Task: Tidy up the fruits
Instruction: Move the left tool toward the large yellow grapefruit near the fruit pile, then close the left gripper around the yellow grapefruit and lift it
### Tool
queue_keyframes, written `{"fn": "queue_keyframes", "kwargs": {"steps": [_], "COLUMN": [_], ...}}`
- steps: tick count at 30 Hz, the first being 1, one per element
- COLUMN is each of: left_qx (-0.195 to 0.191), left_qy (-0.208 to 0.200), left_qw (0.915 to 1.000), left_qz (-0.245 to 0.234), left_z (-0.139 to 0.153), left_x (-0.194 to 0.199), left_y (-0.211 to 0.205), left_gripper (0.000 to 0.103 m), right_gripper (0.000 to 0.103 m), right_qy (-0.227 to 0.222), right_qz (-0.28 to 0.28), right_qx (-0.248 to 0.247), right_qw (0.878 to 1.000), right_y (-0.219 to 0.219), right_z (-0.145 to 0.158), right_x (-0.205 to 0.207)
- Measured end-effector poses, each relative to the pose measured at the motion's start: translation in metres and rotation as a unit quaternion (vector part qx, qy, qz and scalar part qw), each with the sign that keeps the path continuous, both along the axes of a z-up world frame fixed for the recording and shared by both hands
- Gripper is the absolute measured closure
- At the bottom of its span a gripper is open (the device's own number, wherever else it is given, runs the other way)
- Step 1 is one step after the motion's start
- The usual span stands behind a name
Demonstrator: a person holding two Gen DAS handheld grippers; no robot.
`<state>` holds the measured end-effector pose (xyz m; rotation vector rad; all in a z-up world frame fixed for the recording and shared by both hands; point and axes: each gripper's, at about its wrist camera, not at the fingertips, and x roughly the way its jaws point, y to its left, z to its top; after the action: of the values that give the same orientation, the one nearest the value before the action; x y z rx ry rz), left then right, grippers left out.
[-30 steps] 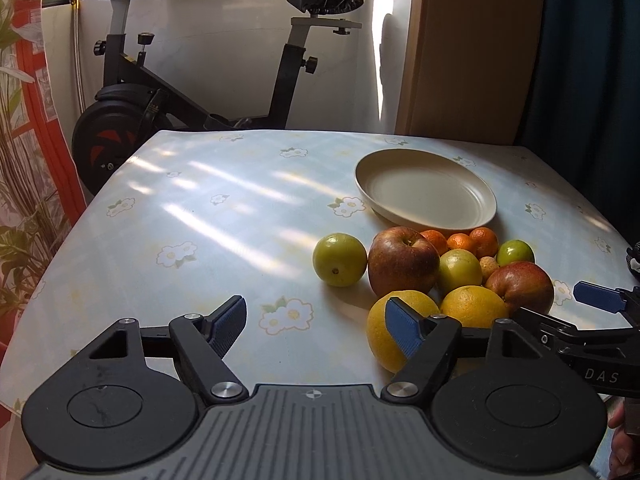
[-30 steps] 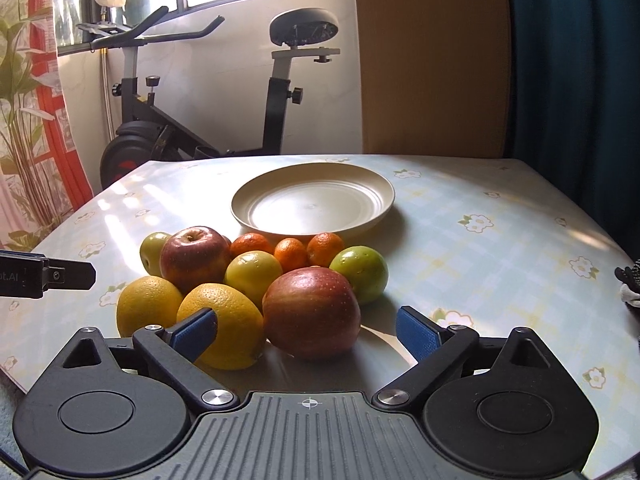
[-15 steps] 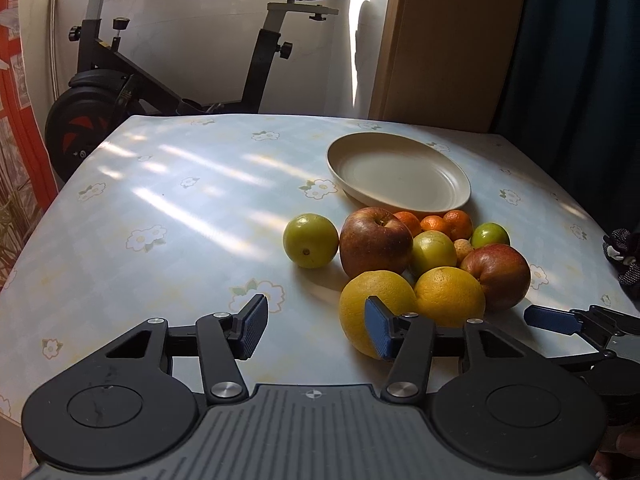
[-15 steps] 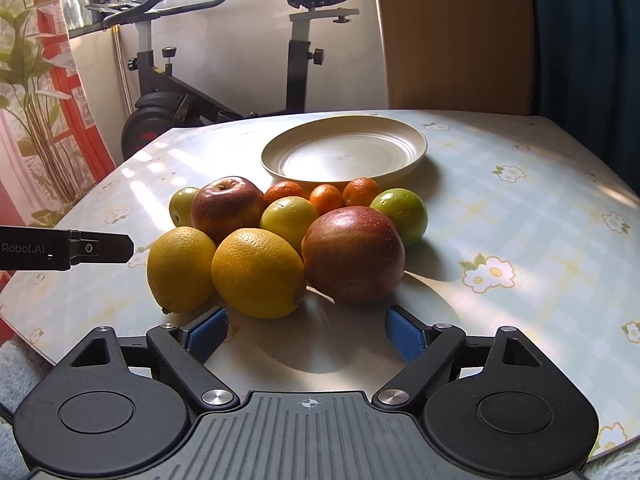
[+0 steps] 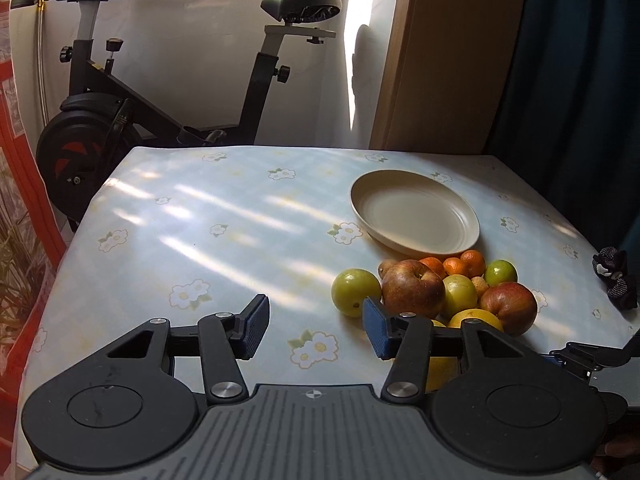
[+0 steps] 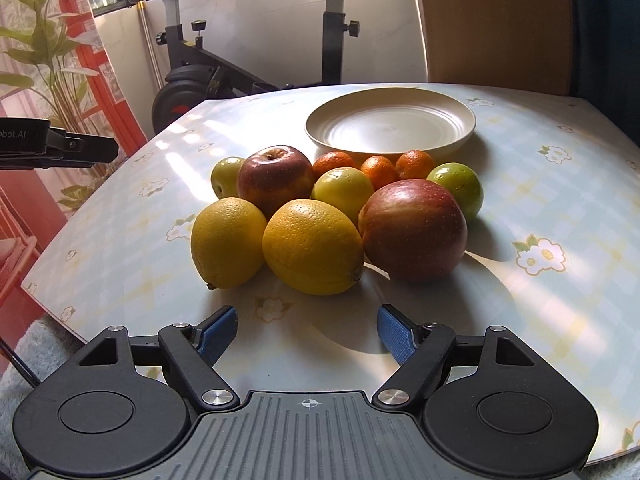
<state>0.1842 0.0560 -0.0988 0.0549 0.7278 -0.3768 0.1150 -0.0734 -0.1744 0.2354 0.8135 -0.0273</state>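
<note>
A pile of fruit lies on the flowered tablecloth in front of an empty cream plate (image 6: 390, 128). It holds two yellow oranges (image 6: 312, 246), two red apples (image 6: 414, 230), three small tangerines (image 6: 378, 168) and several green fruits (image 6: 456, 186). My right gripper (image 6: 306, 334) is open and empty, just in front of the pile. My left gripper (image 5: 314, 332) is open and empty, above the table left of the pile; a green fruit (image 5: 355, 292) and a red apple (image 5: 414, 288) lie beyond its right finger. The plate (image 5: 414, 212) shows behind them.
An exercise bike (image 5: 120, 120) stands beyond the table's far left edge. A wooden panel (image 5: 452, 60) and a dark curtain are at the back right. A dark cloth item (image 5: 614, 276) lies at the table's right edge. A plant (image 6: 52, 72) stands left.
Both grippers have pulled back and risen from the fruit pile. The left gripper's view has shifted left, away from the oranges. No fruit has moved.
</note>
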Motion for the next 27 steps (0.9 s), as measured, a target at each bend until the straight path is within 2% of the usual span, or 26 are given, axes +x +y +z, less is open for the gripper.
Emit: {"fn": "queue_keyframes", "kwargs": {"steps": [5,7,11,13,18,27], "left_qx": [-0.016,-0.025,-0.045,-0.052,-0.067,-0.063], "left_qy": [0.011,0.019,0.032,0.036,0.045,0.081], "left_qw": [0.9998,0.9994,0.9977,0.9967,0.9931,0.987], "left_qz": [-0.005,-0.016,-0.041,-0.051,-0.085,-0.124], "left_z": [-0.007,-0.013,-0.025,-0.03,-0.039,-0.059], "left_x": [0.01,0.01,0.013,0.015,0.017,0.035], "left_y": [0.007,0.005,-0.004,-0.011,-0.03,-0.063], "left_gripper": [0.049,0.05,0.054,0.055,0.055,0.057], "right_gripper": [0.037,0.041,0.042,0.046,0.045,0.051], "right_qy": [0.023,0.027,0.034,0.031,0.02,0.019], "right_qz": [0.031,0.052,0.096,0.099,0.104,0.107], "right_qx": [0.001,-0.001,-0.013,-0.015,-0.037,-0.033], "right_qw": [0.999,0.998,0.995,0.994,0.994,0.994], "right_y": [0.012,0.022,0.043,0.046,0.052,0.051], "right_z": [0.002,0.004,0.007,0.01,0.014,0.013], "right_x": [0.012,0.018,0.03,0.033,0.039,0.039]}}
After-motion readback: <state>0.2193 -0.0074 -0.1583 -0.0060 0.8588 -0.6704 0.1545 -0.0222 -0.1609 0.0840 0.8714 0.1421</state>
